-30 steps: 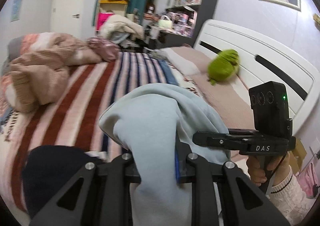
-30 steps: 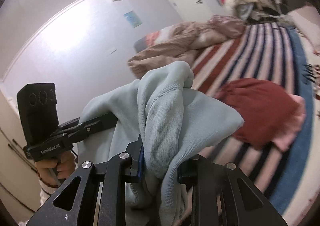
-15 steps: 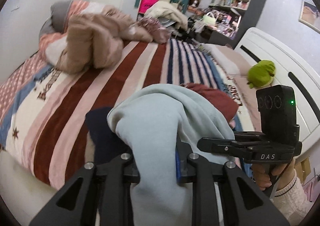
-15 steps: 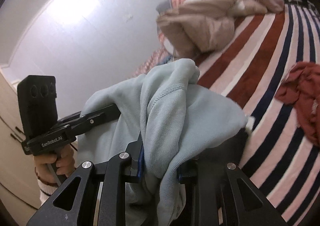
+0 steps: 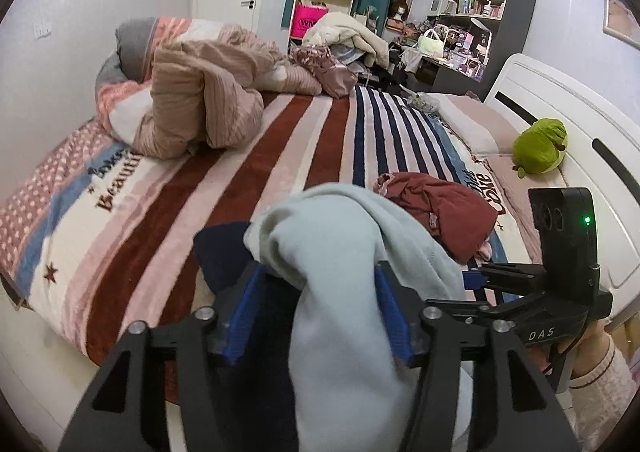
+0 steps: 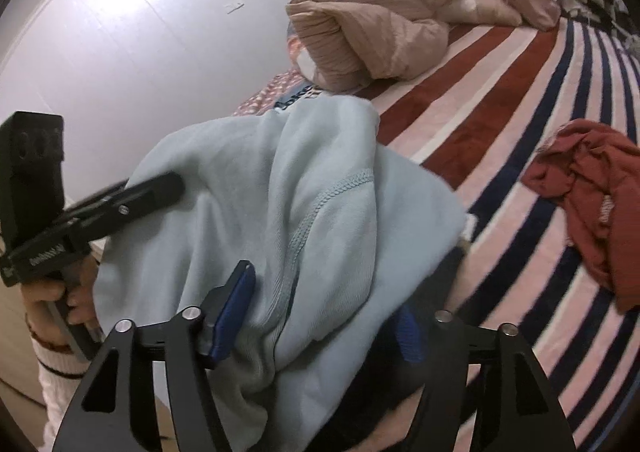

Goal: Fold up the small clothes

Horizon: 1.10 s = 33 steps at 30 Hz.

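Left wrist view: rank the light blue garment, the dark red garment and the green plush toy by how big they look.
1. Light blue garment, largest, though it hangs right at the camera, which inflates it.
2. Dark red garment, crumpled on the striped blanket.
3. Green plush toy, smallest, but also farthest away.

Your path ahead: bare striped blanket (image 5: 320,140) mid-bed; maroon garment (image 5: 444,208) blocks right, rumpled pink duvet (image 5: 200,108) far left.

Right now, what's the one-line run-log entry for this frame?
step: releasing | left gripper: opening, light blue garment between | right gripper: opening, same | under: dark garment
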Each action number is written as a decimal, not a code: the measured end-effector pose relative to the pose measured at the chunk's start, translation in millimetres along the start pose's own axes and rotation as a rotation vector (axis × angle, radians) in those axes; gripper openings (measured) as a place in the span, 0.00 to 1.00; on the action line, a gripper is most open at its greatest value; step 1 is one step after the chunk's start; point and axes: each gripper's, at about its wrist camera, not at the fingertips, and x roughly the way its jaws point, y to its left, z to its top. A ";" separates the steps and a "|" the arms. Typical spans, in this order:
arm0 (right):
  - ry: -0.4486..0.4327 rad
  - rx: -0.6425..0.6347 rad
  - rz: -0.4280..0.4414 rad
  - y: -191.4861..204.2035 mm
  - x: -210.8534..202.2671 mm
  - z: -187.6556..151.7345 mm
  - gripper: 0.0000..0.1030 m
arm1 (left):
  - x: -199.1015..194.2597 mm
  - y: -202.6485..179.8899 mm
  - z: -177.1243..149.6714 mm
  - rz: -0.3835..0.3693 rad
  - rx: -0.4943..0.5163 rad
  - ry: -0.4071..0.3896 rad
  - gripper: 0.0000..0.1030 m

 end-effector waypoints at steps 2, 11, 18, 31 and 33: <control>-0.009 0.001 -0.013 -5.1 -8.1 -0.8 0.61 | -7.6 -7.2 1.1 0.022 0.018 -0.022 0.62; -0.102 -0.008 -0.078 -23.7 -58.6 -22.3 0.64 | -37.0 -53.2 -3.2 0.061 0.087 -0.120 0.69; -0.197 0.004 -0.163 -52.9 -121.4 -60.8 0.64 | -48.7 -123.3 -21.2 0.033 0.142 -0.220 0.72; -0.427 0.068 -0.516 -121.0 -269.9 -183.7 0.64 | -41.4 -280.7 -69.2 -0.076 0.228 -0.436 0.83; -0.478 0.043 -0.582 -122.9 -288.8 -204.1 0.70 | -41.9 -299.0 -79.6 -0.065 0.231 -0.483 0.88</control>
